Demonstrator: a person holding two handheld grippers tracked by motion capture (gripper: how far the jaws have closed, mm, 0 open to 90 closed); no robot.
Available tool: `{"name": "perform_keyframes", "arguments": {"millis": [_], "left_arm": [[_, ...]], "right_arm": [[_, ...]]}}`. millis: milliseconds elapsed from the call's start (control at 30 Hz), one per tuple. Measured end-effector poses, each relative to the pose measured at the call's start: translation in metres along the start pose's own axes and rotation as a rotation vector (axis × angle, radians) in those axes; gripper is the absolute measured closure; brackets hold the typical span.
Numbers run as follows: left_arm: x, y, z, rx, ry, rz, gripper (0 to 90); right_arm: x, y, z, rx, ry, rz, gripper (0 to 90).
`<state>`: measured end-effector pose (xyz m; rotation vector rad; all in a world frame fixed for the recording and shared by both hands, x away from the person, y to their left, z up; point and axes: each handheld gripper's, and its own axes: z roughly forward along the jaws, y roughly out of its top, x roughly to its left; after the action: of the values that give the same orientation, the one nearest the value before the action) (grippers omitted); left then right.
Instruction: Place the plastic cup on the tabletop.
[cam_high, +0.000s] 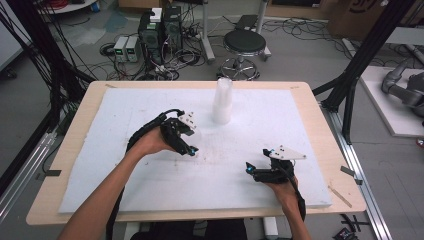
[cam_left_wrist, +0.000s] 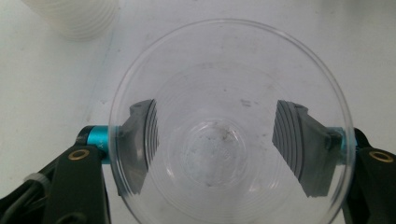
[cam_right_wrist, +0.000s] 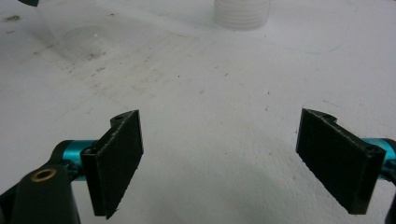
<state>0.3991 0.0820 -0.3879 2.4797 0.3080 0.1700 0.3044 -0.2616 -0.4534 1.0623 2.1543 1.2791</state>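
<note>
My left gripper is shut on a clear plastic cup left of the middle of the white foam board. In the left gripper view I look down into the cup, with the gripper pressing a ribbed pad on each side of its wall. The cup's base is at or just above the board; I cannot tell whether it touches. A stack of clear cups stands upright behind it, at the board's middle back. My right gripper rests low near the front right, open and with nothing in it.
The foam board covers most of the wooden table. The held cup and the stack lie far ahead of the right jaws. Beyond the table are a stool, computer gear and a black frame post.
</note>
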Motion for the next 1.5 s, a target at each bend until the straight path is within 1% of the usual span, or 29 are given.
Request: {"name": "perform_keyframes", "arguments": {"millis": [100, 133, 167, 200, 233, 267, 300, 333, 500, 567, 633, 667, 700, 733, 767, 833, 933, 1067, 1133, 1200, 1233, 1267, 1333, 1400, 1433, 1500], "left_arm": [[0.0, 0.0, 0.003, 0.005, 0.0, -0.01, 31.0], [0.0, 0.0, 0.004, 0.0, 0.002, -0.012, 31.0], [0.0, -0.002, 0.005, -0.02, 0.0, -0.022, 31.0], [0.0, -0.004, 0.006, -0.027, -0.006, -0.035, 31.1], [0.0, -0.007, 0.008, -0.024, 0.0, -0.043, 31.2], [0.0, -0.009, 0.01, -0.01, -0.001, -0.045, 31.2], [0.0, -0.011, 0.011, -0.006, -0.002, -0.046, 31.1], [0.0, -0.012, 0.01, -0.023, 0.0, -0.052, 31.2], [0.0, -0.018, 0.01, -0.05, 0.003, -0.067, 31.4], [-0.001, -0.019, 0.01, -0.053, 0.006, -0.072, 30.9], [-0.001, -0.019, 0.011, -0.053, 0.013, -0.066, 28.9], [-0.002, -0.019, 0.013, -0.04, 0.024, -0.062, 26.7], [-0.002, -0.02, 0.015, -0.027, 0.034, -0.065, 21.8], [-0.002, -0.022, 0.016, -0.029, 0.034, -0.079, 16.1], [-0.001, -0.024, 0.017, -0.026, 0.033, -0.09, 14.0], [-0.001, -0.027, 0.018, -0.039, 0.032, -0.102, 12.6], [-0.001, -0.031, 0.017, -0.036, 0.023, -0.108, 10.9], [-0.003, -0.041, 0.011, -0.062, 0.034, -0.136, 10.8], [-0.004, -0.045, 0.005, -0.06, 0.044, -0.159, 10.7], [-0.006, -0.051, -0.004, -0.117, 0.066, -0.162, 10.8], [-0.007, -0.055, -0.008, -0.137, 0.074, -0.173, 10.7], [-0.009, -0.059, -0.012, -0.134, 0.077, -0.172, 10.8], [-0.012, -0.066, -0.017, -0.154, 0.084, -0.179, 10.7], [-0.016, -0.076, -0.024, -0.179, 0.093, -0.197, 10.8], [-0.018, -0.081, -0.027, -0.19, 0.108, -0.198, 10.8], [-0.023, -0.092, -0.033, -0.244, 0.124, -0.232, 10.8]], "right_arm": [[0.0, 0.0, 0.0, 0.001, 0.002, 0.002, 14.7], [0.0, 0.0, 0.0, 0.0, 0.003, 0.0, 14.8], [0.0, 0.0, 0.0, -0.002, 0.003, -0.003, 14.8], [0.0, 0.0, 0.0, -0.001, 0.004, 0.003, 14.8], [0.0, 0.0, 0.0, 0.0, 0.005, 0.003, 14.8], [0.0, 0.0, 0.0, -0.002, 0.005, 0.0, 14.8], [-0.001, 0.0, 0.0, -0.002, 0.006, -0.002, 14.8], [-0.001, 0.0, 0.0, -0.002, 0.007, 0.002, 14.8], [-0.001, 0.0, 0.0, 0.003, 0.007, 0.0, 14.8], [-0.001, 0.0, 0.0, 0.004, 0.005, 0.001, 14.8], [-0.001, 0.0, 0.0, 0.005, 0.004, 0.002, 14.8], [-0.001, 0.0, 0.0, 0.005, 0.004, 0.002, 14.8], [0.0, 0.0, 0.0, 0.005, 0.003, 0.003, 14.8], [0.0, 0.0, 0.001, 0.007, 0.003, 0.003, 14.8], [0.0, 0.0, 0.001, 0.007, 0.003, 0.003, 14.8], [-0.001, 0.0, 0.001, 0.007, 0.004, 0.004, 14.9], [-0.001, 0.0, 0.0, 0.007, 0.005, 0.008, 14.8], [-0.001, 0.0, 0.0, 0.005, 0.006, 0.009, 14.8], [-0.001, 0.0, 0.0, 0.0, 0.004, 0.013, 14.8], [-0.002, 0.0, -0.001, -0.009, 0.004, 0.01, 14.8], [-0.002, 0.0, -0.001, -0.01, 0.003, 0.01, 14.8], [-0.002, 0.0, -0.001, -0.009, 0.004, 0.014, 14.8], [-0.002, 0.0, -0.001, -0.005, 0.002, 0.021, 14.8], [-0.002, 0.0, -0.001, -0.008, 0.001, 0.021, 14.8], [-0.002, 0.0, -0.001, -0.011, 0.001, 0.022, 14.8], [-0.003, -0.001, -0.001, -0.01, 0.003, 0.023, 14.8]]}}
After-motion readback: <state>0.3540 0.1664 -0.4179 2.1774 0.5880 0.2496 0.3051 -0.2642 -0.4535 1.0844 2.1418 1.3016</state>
